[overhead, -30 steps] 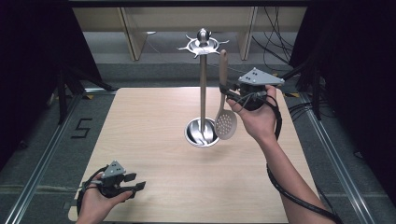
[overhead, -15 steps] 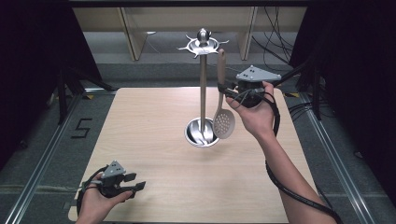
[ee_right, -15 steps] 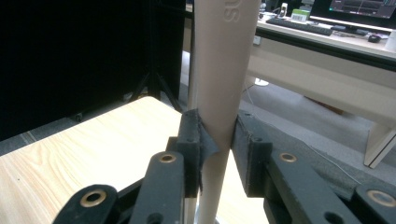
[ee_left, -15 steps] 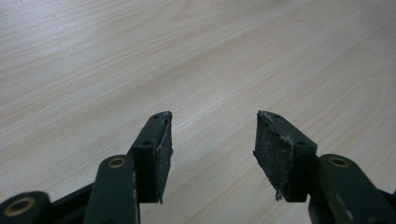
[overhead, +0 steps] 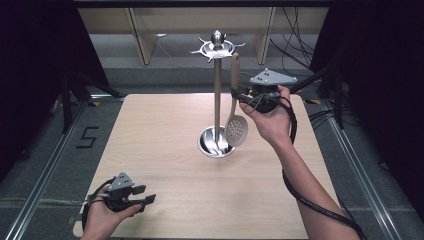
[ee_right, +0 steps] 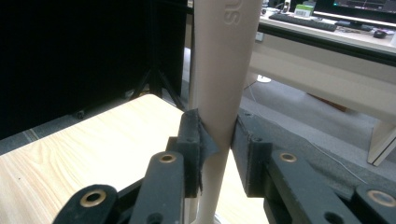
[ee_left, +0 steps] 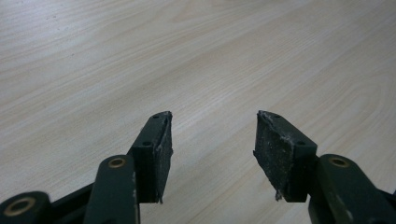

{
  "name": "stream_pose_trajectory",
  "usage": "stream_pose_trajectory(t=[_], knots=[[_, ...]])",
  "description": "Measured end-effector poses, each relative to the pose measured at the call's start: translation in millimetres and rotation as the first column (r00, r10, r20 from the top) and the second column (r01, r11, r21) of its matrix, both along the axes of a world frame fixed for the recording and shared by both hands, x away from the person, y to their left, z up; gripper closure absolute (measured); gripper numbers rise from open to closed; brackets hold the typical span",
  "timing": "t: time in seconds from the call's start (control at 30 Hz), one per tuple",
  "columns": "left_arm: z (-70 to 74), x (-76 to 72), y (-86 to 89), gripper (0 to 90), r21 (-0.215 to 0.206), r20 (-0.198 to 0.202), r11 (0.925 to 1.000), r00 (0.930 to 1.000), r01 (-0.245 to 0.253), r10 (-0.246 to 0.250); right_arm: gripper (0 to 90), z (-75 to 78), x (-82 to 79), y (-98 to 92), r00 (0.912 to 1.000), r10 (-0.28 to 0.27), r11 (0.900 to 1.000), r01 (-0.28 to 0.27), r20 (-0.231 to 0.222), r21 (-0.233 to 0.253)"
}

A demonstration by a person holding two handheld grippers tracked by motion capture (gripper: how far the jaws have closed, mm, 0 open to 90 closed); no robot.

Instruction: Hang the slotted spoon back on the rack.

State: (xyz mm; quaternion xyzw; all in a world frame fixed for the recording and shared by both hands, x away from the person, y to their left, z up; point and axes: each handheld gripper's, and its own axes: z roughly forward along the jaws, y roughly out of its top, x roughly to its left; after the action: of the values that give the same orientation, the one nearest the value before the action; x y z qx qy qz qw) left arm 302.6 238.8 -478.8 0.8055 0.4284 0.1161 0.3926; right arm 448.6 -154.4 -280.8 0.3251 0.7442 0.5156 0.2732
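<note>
Beige-handled skimmer (overhead: 236, 117), upright, is being clamped by the right gripper (overhead: 241, 94) just beside the steel rack (overhead: 217, 95), near the desk's far edge. Hanging step in progress, judging so; next, its handle end is needing lifting onto a hook (overhead: 236, 46). Left gripper (ee_left: 212, 140) is resting wide open and empty at the near left corner.

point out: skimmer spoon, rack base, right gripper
skimmer spoon (overhead: 236, 131): high view, perforated bowl.
rack base (overhead: 212, 145): high view, steel dish left of the bowl.
right gripper (ee_right: 217, 154): right gripper view, between its jaws, on the gripped handle.

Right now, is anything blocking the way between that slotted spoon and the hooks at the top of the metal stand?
Nothing visible does. The right gripper holds the slotted spoon upright beside the stand, its handle top just below the hook ring.
</note>
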Motion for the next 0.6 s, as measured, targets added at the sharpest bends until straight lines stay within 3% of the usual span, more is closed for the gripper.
stream_pose_trajectory(t=[0.6], knots=[[0.7,-0.4,0.6,45.7,0.001,0.008,0.9999,0.9998,0.016,-0.016,74.1,-1.5,5.7,6.6,0.9998,0.010,1.000,-0.010,-0.018,-0.010]])
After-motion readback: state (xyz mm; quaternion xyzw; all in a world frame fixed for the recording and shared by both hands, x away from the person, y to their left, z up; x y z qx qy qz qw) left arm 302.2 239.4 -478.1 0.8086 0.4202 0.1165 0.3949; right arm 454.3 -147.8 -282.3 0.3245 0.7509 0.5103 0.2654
